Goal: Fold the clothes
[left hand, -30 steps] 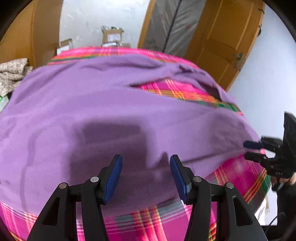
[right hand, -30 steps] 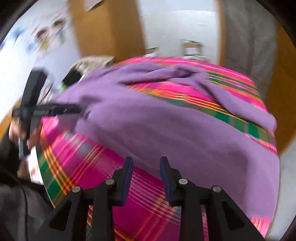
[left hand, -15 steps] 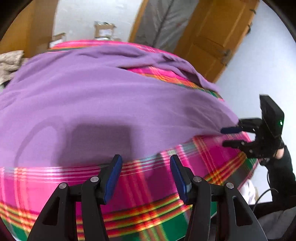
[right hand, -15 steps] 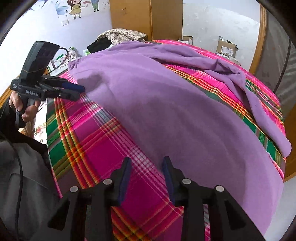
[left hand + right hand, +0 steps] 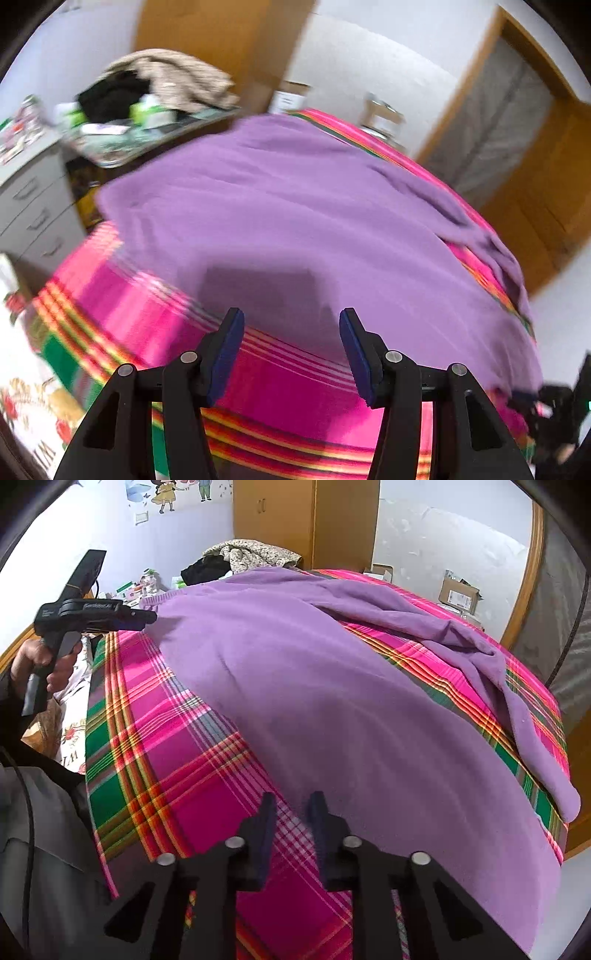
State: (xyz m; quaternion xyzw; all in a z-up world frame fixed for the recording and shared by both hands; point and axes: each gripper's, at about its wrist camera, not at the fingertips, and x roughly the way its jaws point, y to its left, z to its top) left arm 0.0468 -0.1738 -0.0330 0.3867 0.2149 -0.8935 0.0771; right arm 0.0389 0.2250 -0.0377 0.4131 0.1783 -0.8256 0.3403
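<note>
**Purple fleece spread flat across plaid bedcover**

Purple, soft fleece long-sleeved garment lying spread over a pink, green and orange plaid bedcover, covering most of it. Body smooth and flat; one sleeve trailing along the far right side of the cover, creased near the shoulder, cuff ending close to the right edge. Ribbed hem corner at the near left, just beside the tip of the black left-hand two-finger gripper, seen from the right wrist view and held by a hand on its handle. Cannot tell from that side angle whether the tip touches the hem.

In the left wrist view, left gripper with blue-padded fingers set wide apart, nothing between them, hovering over the boundary of purple cloth and plaid stripes. Much of this view smeared by blur.

In the right wrist view, black right-hand gripper with dark fingers parted only by a narrow gap, gripping nothing, poised above the plaid just beside the garment's near edge.

Behind the bed: heap of beige and black clothes, wooden wardrobe, cardboard boxes against a white wall.
</note>
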